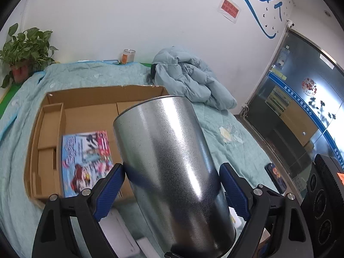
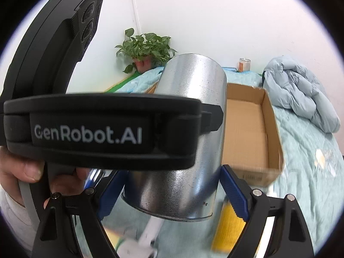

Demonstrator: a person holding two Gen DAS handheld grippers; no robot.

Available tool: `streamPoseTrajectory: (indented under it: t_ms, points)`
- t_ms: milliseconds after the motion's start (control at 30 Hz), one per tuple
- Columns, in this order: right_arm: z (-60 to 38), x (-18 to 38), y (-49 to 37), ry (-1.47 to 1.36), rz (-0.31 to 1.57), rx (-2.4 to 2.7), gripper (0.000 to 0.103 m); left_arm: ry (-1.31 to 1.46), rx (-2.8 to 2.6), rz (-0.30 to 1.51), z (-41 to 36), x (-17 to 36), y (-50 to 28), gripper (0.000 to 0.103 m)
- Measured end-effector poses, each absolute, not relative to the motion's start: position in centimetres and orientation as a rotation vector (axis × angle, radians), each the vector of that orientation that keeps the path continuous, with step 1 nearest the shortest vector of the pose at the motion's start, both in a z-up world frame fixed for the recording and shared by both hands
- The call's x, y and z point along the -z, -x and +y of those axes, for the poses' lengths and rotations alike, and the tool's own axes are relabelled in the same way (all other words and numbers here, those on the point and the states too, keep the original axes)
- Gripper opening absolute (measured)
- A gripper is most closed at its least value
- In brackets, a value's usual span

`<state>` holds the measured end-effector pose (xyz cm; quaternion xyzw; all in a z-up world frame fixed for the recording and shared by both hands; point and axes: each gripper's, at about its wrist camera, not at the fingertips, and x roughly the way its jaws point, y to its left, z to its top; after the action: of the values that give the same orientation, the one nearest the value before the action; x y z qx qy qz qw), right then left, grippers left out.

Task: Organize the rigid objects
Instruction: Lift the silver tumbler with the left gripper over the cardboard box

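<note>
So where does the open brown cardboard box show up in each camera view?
Left wrist: open brown cardboard box centre-left, behind the shiny metal bucket.
Right wrist: box right of centre, beside the bucket.
Shared landmark: green potted plant.

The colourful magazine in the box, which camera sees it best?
The left wrist view: the magazine lies in the cardboard box, cover showing, slightly blurred. In the right wrist view the metal bucket and the left gripper hide it.
</note>
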<state>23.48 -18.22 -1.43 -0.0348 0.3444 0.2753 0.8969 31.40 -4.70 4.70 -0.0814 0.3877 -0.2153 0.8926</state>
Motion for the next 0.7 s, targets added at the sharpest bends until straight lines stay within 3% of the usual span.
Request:
streamPoseTrajectory:
  t_ms: [300, 700]
  points:
    - [-16.2, 0.9, -31.3, 0.040, 0.819, -0.588, 0.087, 0.196, 0.430, 0.895, -3.3, -3.5, -41.2, 0.088]
    - [-15.8, 9.8, -35.6, -0.002, 1.100, -0.520, 0.087, 0.246, 0.483, 1.120, -3.6, 9.2, -48.0, 0.087]
